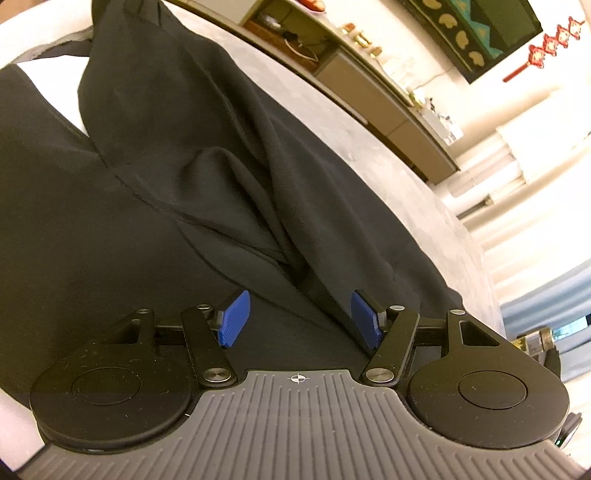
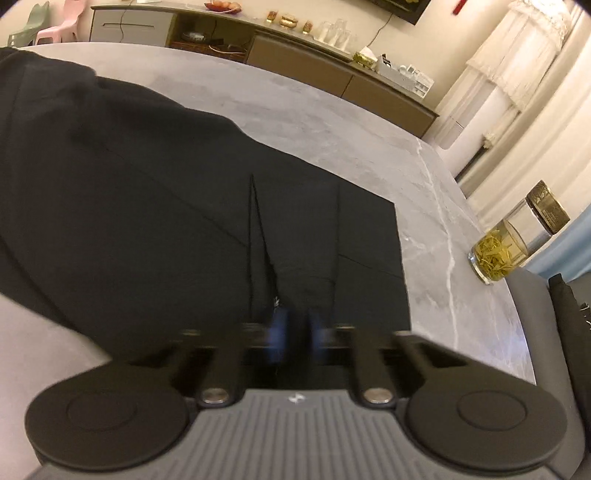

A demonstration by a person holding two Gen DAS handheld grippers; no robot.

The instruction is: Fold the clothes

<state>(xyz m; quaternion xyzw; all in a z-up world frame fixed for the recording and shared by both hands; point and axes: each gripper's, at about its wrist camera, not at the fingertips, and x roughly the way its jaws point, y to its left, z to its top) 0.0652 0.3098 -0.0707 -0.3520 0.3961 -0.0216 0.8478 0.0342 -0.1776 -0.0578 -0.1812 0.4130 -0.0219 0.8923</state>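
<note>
A black garment (image 1: 155, 173) lies spread on a grey marble table (image 1: 332, 122), with a raised fold running down its middle. My left gripper (image 1: 299, 319) is open, its blue pads (image 1: 234, 317) apart just above the cloth, holding nothing. In the right wrist view the same black garment (image 2: 147, 206) covers the left and middle of the table (image 2: 424, 206). My right gripper (image 2: 295, 328) is blurred, its blue pads (image 2: 279, 328) close together with a ridge of black fabric pinched between them at the garment's near edge.
A glass jar of tea with a dark lid (image 2: 517, 236) stands near the table's right edge. A long sideboard (image 2: 295, 48) with small items runs along the far wall. White curtains (image 2: 517, 92) hang at the right. Pastel plastic chairs (image 2: 55, 22) stand far left.
</note>
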